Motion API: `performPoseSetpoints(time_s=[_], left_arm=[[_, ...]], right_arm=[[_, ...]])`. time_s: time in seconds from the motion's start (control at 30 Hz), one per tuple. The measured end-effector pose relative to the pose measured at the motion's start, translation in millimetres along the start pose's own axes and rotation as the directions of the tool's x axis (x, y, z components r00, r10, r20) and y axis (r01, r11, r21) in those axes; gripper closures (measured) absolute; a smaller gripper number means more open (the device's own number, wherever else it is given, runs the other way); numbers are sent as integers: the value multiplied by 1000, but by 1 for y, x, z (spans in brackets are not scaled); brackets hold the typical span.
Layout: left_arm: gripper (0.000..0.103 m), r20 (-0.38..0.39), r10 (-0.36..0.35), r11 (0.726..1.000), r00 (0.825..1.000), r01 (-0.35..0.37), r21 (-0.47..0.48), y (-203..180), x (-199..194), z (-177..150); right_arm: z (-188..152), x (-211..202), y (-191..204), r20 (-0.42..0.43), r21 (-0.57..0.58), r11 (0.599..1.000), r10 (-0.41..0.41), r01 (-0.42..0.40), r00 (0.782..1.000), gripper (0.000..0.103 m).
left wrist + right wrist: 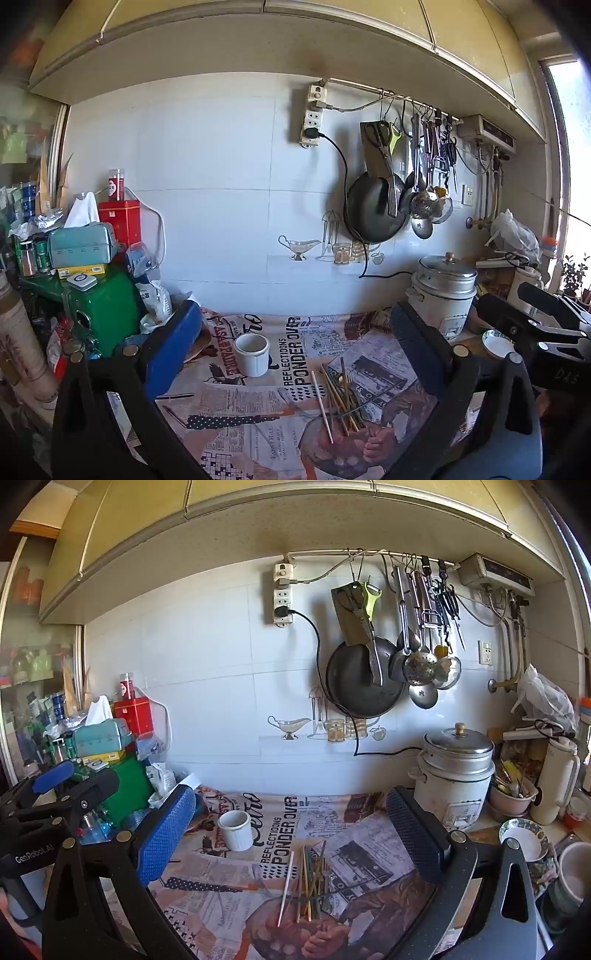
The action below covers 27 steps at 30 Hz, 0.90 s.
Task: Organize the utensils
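A loose pile of chopsticks (338, 397) (308, 882), mostly yellow-green with one pale one (321, 406) at its left, lies on the newspaper-print cloth (258, 406). A white ceramic cup (252, 353) (235, 829) stands upright behind the pile to the left, and looks empty. My left gripper (295, 343) hangs wide open above and in front of the pile, nothing between its fingers. My right gripper (291, 827) is likewise wide open over the same spot. Each gripper shows at the edge of the other's view: the right gripper (546, 325), the left gripper (48, 801).
A rice cooker (456, 775) stands at the back right, with a small bowl (524, 836), a thermos (556, 779) and a tub of utensils (511, 790) beyond. Boxes, tins and a tissue box (83, 243) crowd the left. A pan (362, 679) and ladles hang on the wall.
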<state>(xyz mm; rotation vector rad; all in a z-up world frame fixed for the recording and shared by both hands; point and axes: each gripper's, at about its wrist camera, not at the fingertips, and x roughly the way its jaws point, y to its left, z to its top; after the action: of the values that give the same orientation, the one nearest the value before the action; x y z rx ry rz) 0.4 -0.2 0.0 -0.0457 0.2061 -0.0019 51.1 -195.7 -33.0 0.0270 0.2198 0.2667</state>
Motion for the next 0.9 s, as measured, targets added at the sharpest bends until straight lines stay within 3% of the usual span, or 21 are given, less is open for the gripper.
performPoseSetpoints(time_s=[0.9], left_arm=[[0,-7,11,999,1000,-11,-31,11,4,0]], right_arm=[[-6,2,16,-7,-11,1000,-7,7,1000,0]])
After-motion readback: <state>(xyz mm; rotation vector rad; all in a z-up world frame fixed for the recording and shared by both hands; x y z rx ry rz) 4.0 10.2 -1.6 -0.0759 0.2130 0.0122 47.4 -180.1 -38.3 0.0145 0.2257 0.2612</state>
